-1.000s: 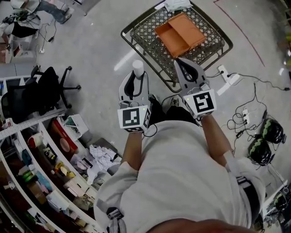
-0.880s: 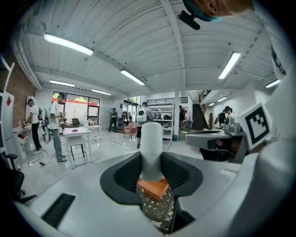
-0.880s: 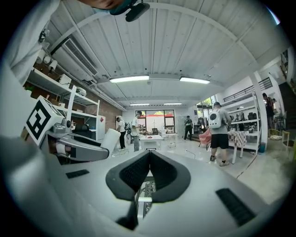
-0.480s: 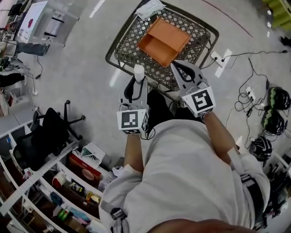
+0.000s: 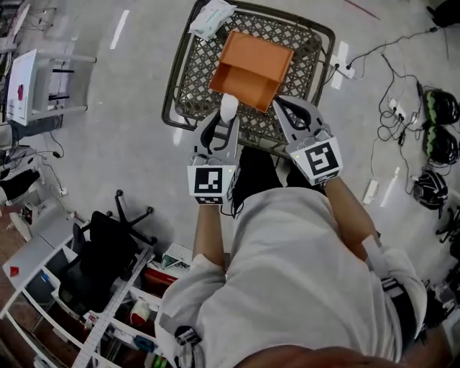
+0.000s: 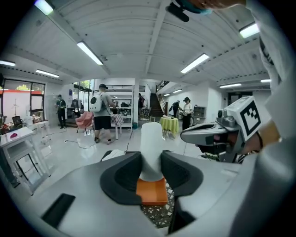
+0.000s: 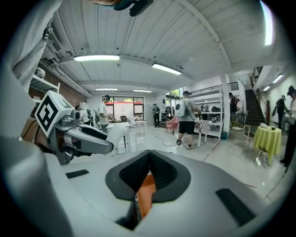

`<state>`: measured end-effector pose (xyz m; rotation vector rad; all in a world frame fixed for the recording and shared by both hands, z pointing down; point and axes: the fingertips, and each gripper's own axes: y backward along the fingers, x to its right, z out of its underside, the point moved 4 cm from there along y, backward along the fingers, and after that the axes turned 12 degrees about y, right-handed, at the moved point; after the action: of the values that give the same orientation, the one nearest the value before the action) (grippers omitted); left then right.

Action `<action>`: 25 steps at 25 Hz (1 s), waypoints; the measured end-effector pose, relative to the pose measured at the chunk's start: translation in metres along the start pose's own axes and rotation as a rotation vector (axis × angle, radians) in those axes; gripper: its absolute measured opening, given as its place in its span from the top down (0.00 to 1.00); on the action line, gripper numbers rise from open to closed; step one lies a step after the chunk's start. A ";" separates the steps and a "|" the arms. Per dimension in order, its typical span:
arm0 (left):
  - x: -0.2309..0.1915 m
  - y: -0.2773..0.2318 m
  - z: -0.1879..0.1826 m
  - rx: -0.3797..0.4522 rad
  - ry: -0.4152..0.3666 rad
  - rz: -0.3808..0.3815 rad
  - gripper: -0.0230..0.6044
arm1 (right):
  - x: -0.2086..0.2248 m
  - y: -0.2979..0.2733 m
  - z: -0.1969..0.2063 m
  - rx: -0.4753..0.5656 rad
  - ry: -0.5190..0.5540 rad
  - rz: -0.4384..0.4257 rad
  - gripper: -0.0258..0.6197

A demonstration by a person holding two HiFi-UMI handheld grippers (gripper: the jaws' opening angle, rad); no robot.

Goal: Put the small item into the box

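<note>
A white cylindrical small item (image 5: 228, 108) stands upright between the jaws of my left gripper (image 5: 228, 117), which is shut on it. In the left gripper view the item (image 6: 151, 147) rises above the jaws, with the orange box (image 6: 152, 192) just beyond and below. The open orange box (image 5: 249, 62) lies in a wire basket (image 5: 180, 80) on the floor. The item hovers at the box's near edge. My right gripper (image 5: 282, 106) is over the basket's near rim beside the box, its jaws shut with nothing in them; the orange box (image 7: 147, 190) shows below them.
A white packet (image 5: 210, 18) lies on the basket's far left corner. A black office chair (image 5: 108, 248) and shelves (image 5: 43, 287) stand to my lower left. Cables, a power strip (image 5: 341, 61) and helmets (image 5: 433, 108) lie to the right. People stand far off (image 6: 101, 113).
The basket and the orange box have come closer in the head view. Both grippers now reach over the basket's near rim, the white item at the box's edge.
</note>
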<state>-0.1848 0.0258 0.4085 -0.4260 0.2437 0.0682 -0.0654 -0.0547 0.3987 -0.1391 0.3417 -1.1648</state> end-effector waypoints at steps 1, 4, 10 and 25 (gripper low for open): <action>-0.004 -0.006 0.000 -0.015 -0.015 0.022 0.75 | 0.001 -0.001 0.003 -0.014 -0.010 0.020 0.96; -0.012 -0.023 0.001 -0.067 -0.084 0.075 0.75 | 0.008 -0.003 0.013 -0.050 -0.043 0.084 0.96; -0.012 -0.047 0.010 -0.187 -0.203 0.204 0.75 | 0.011 0.004 0.026 -0.097 -0.072 0.199 0.96; -0.021 -0.107 0.058 -0.434 -0.522 0.394 0.75 | 0.008 0.005 0.068 -0.177 -0.194 0.382 0.95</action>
<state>-0.1800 -0.0479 0.5080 -0.7684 -0.2120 0.6187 -0.0355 -0.0644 0.4599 -0.3254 0.2837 -0.7358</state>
